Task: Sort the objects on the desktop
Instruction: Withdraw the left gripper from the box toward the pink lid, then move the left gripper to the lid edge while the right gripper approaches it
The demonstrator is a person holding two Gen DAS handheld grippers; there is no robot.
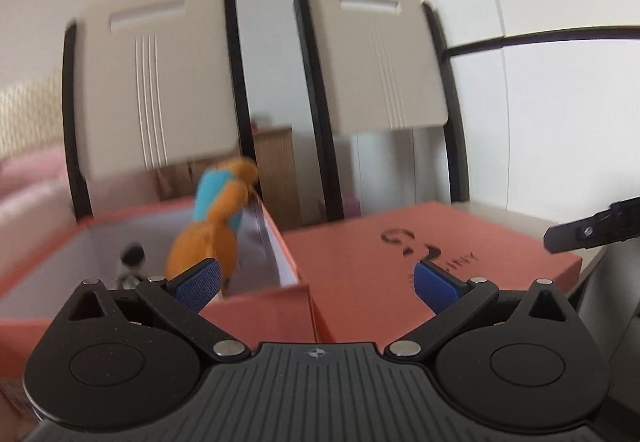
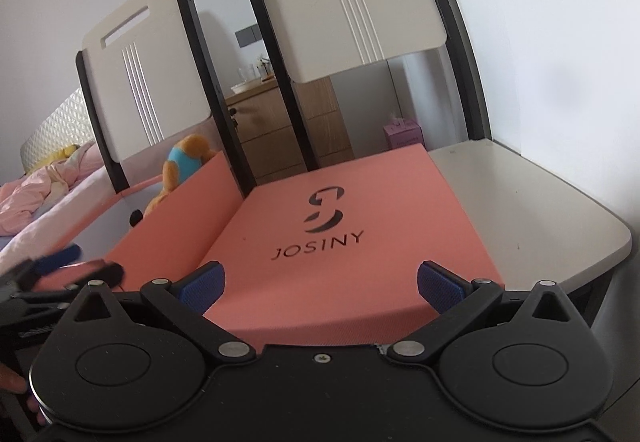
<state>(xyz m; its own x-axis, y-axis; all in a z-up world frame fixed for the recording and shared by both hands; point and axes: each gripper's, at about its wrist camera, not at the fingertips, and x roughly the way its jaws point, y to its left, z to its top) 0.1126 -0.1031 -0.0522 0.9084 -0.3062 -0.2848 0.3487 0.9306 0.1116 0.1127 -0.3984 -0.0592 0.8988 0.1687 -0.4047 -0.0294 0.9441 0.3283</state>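
An orange plush toy with a blue patch stands inside an open salmon box, leaning toward its right wall; a small dark object lies beside it. In the right wrist view the plush toy pokes over the box wall. To the box's right lies its salmon lid with a JOSINY logo, flat on the table. My left gripper is open above the box's near right corner, nothing between its fingers. Over the lid's near edge my right gripper stands open and holds nothing.
Two beige chairs with black frames stand behind the table. The grey table top shows right of the lid, with a rounded corner. A wooden cabinet and a bed with pink bedding lie beyond.
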